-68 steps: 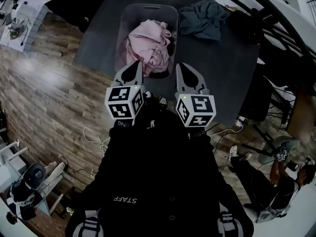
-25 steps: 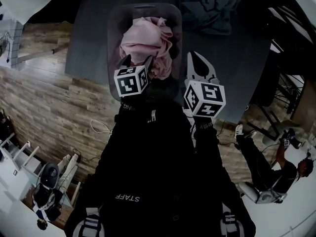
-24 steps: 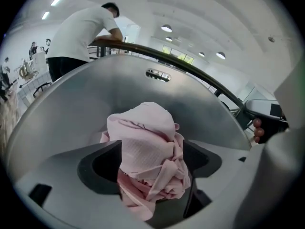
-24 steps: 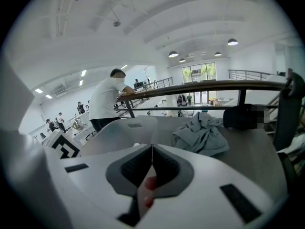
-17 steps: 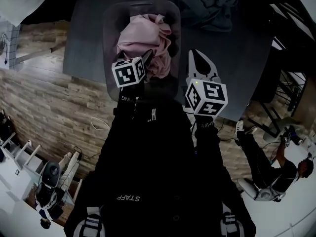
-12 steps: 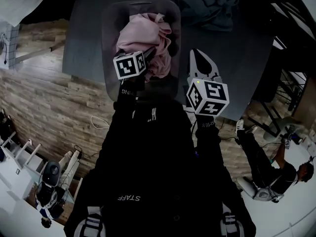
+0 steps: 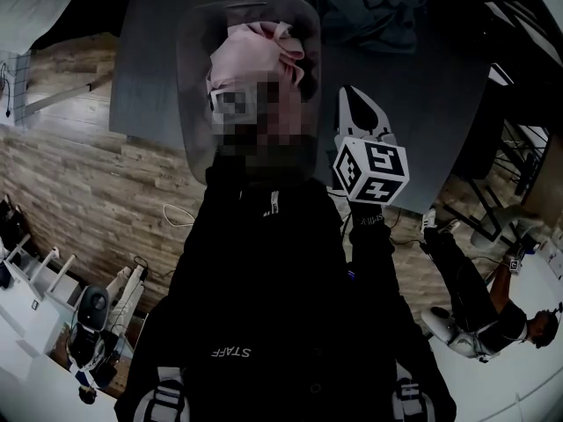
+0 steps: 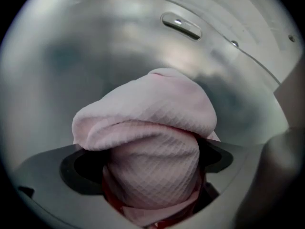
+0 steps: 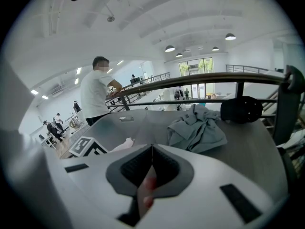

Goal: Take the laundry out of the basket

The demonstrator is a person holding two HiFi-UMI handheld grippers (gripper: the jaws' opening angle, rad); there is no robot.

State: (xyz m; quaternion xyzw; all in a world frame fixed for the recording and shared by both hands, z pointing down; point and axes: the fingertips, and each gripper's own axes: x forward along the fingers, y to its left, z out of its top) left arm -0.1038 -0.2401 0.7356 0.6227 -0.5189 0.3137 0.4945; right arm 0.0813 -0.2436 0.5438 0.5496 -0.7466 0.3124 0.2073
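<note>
A grey translucent basket [image 7: 189,77] stands on a dark table [image 7: 405,86] with pink waffle-knit laundry [image 7: 255,55] inside. My left gripper [image 8: 150,165] is down in the basket; a mosaic patch covers it in the head view. Its jaws have just been opening and stand wide, with a fold of the pink cloth [image 8: 152,113] between them; the dark pads [image 8: 78,168] do not press on it. My right gripper [image 7: 353,95] hovers over the table just right of the basket, its jaws shut on nothing. From the right gripper view [image 9: 152,156] the basket [image 9: 119,123] lies to the left.
A grey-blue garment [image 7: 374,3] lies crumpled on the table past the right gripper, also in the right gripper view [image 9: 198,128]. A dark railing [image 9: 200,78] runs behind the table, with a person in a white shirt [image 9: 97,92] beyond. Wooden floor [image 7: 106,174] lies left of the table.
The left gripper has sunk from above the basket's near rim down into it, onto the pink laundry. The right gripper has stayed almost where it was.
</note>
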